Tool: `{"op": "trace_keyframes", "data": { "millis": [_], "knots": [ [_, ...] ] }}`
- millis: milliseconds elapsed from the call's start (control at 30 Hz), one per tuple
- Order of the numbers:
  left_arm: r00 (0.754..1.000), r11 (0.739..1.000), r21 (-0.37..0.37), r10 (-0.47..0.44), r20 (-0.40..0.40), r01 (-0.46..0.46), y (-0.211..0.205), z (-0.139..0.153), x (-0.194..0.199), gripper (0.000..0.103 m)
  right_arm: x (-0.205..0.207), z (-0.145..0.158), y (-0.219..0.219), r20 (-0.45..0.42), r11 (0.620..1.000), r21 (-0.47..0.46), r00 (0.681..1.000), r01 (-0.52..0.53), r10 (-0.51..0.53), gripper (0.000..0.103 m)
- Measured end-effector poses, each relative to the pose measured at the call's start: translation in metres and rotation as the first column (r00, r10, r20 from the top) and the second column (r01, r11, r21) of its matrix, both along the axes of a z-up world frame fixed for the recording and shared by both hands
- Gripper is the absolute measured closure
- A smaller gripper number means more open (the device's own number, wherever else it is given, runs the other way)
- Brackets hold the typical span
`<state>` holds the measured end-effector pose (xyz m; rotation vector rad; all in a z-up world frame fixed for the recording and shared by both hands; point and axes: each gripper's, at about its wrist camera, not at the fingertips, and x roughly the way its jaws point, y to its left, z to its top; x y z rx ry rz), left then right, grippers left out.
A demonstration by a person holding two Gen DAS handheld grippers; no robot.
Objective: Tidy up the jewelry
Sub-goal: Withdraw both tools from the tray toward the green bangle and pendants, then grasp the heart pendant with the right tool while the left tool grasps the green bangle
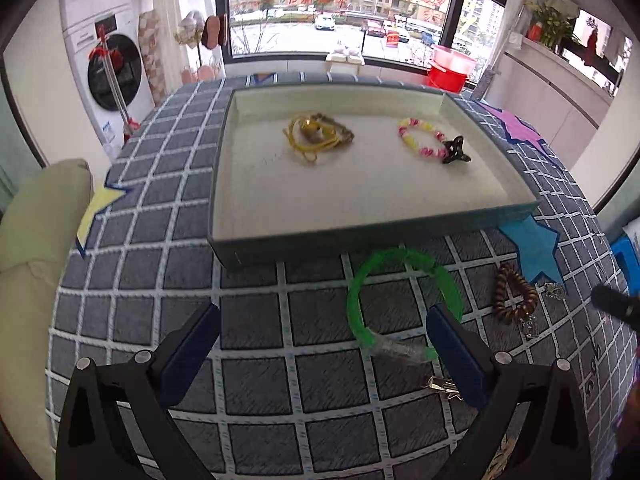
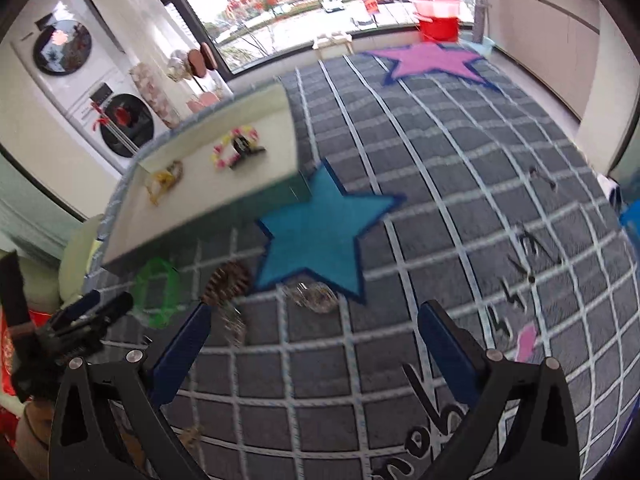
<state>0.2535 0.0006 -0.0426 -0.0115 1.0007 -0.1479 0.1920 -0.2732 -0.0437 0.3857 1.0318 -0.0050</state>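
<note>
No brand or label reads clearly; dark handwritten letters on the grid-patterned cloth (image 2: 460,208) near the right hand-held gripper (image 2: 312,344) are too warped and cut off to make out, and the red characters on the window ahead are blurred.

Ahead of the left hand-held gripper (image 1: 324,344) lies a shallow tray (image 1: 500,208) with a pale lining, its long axis running across the view. Inside, toward the far middle, sits a tangle of yellow cord and a brownish chain (image 1: 318,136); to the right of it rests a pink-and-yellow beaded bracelet (image 1: 420,138) with a dark hair clip (image 1: 456,151) touching its right side.

Both hand-held grippers are released, jaws spread wide, grasping nothing.

Just beyond the left one's right finger lies a green bangle (image 1: 400,300) flat on the desk, near the tray's front wall. Right of it is a brown striped coil bracelet (image 1: 514,296), with small silver pieces (image 1: 556,291) just beside it near a blue star (image 1: 536,252). The right wrist view is motion-blurred.
</note>
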Motion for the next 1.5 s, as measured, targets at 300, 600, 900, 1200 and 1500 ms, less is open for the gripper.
{"op": "trace_keyframes", "data": {
  "millis": [300, 600, 900, 1200, 1500],
  "knots": [
    [1.000, 1.000, 0.012, -0.001, -0.030, 0.001, -0.009, -0.012, 0.006, 0.000, 0.004, -0.018, 0.010, -0.032, 0.994, -0.104, 0.999, -0.027, 0.024, 0.000],
    [0.999, 0.999, 0.033, 0.006, -0.037, -0.005, -0.011, -0.016, 0.010, 0.000, 0.016, -0.023, 0.025, -0.023, 0.982, -0.178, 0.998, -0.059, 0.056, 0.006],
    [0.999, 0.998, 0.049, -0.027, -0.028, 0.029, -0.020, -0.013, 0.011, 0.006, 0.024, -0.021, 0.041, -0.007, 0.958, -0.270, 0.995, -0.096, 0.098, 0.032],
    [0.995, 0.993, 0.076, -0.094, -0.013, 0.095, -0.031, -0.010, 0.006, 0.031, 0.022, -0.018, 0.046, -0.005, 0.948, -0.297, 0.993, -0.116, 0.120, 0.070],
    [0.986, 0.983, 0.070, -0.167, -0.008, 0.168, -0.037, -0.006, 0.003, 0.081, 0.017, -0.012, 0.040, 0.009, 0.960, -0.263, 0.995, -0.092, 0.097, 0.085]
  ]
}}
